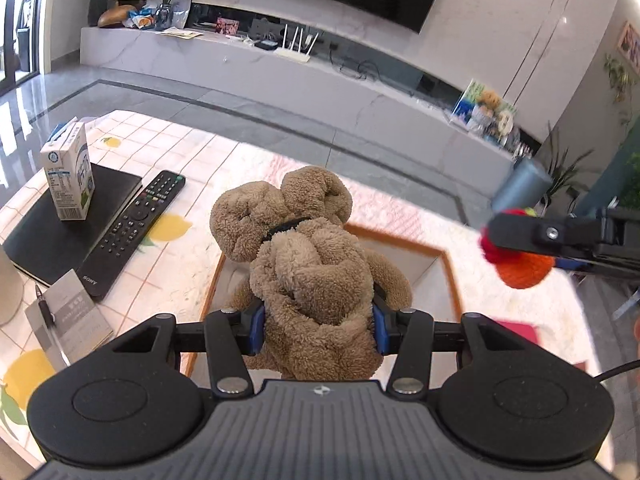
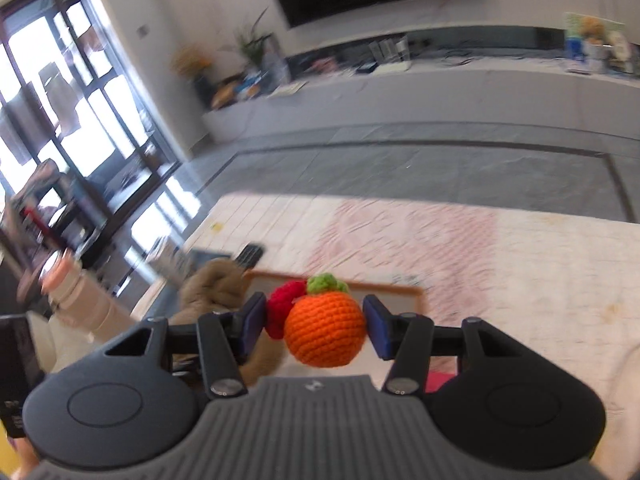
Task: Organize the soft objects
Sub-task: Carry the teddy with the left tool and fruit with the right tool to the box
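Left gripper (image 1: pixel 319 330): its blue pads press into both sides of a tan plush bear (image 1: pixel 308 264), closed as far as the soft body allows.
Plush bear: held above the near-left corner of an open box (image 1: pixel 448 276) with a wooden rim; the head points away from the camera.
Right gripper (image 2: pixel 316 330): jaws partly open around a crocheted orange fruit (image 2: pixel 325 330) with a green top and a red piece at its left. The left pad touches the red piece; the right pad sits just beside the orange ball, and contact there cannot be told.
Crocheted fruit: held in the air above the box's right side, to the right of the bear.
Box: rests on a pale checked tablecloth (image 1: pixel 180 148) printed with lemons.
Left of the box: a black remote control (image 1: pixel 132 232), a black notebook (image 1: pixel 68 232) with a milk carton (image 1: pixel 68 172) upright on it, and a pen (image 1: pixel 46 308) lying on a grey booklet.
Far: a long white TV bench (image 1: pixel 280 76) along the wall.
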Action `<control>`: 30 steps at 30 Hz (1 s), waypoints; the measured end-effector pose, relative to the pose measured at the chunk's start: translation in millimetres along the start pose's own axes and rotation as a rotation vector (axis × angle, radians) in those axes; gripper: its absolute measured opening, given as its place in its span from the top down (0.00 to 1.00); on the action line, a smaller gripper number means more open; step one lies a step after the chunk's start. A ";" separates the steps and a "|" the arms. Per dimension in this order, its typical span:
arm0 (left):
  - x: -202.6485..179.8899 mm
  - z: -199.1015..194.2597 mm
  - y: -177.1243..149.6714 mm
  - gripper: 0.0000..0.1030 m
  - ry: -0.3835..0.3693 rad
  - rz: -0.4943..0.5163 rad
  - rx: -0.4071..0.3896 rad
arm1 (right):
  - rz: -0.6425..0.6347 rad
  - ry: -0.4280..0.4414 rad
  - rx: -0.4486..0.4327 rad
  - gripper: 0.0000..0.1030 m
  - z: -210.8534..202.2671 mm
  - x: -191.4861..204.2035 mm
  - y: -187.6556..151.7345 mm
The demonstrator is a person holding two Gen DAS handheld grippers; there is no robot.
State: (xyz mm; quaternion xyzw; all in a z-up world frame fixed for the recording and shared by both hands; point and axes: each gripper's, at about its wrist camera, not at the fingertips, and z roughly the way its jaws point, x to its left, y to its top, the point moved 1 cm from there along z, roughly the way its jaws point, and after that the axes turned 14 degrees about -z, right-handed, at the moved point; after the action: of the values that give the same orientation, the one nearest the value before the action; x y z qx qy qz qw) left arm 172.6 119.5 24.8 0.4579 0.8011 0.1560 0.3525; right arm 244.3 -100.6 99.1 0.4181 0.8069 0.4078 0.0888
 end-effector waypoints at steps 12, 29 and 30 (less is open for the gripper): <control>13.4 31.3 0.7 0.45 -0.006 0.062 0.008 | -0.050 -0.016 0.213 0.49 80.7 7.9 -37.7; 0.9 39.1 -7.6 0.15 0.118 0.126 -0.055 | -0.110 -0.060 0.235 0.49 92.4 7.8 -45.5; 2.5 37.7 -7.8 0.15 0.107 0.112 -0.057 | -0.109 -0.059 0.238 0.49 92.5 7.7 -46.3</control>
State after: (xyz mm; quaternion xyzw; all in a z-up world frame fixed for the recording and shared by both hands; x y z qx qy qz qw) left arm 193.6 114.7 -7.1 0.4827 0.7872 0.2225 0.3127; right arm 256.3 -55.6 6.4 0.3929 0.8681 0.2914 0.0844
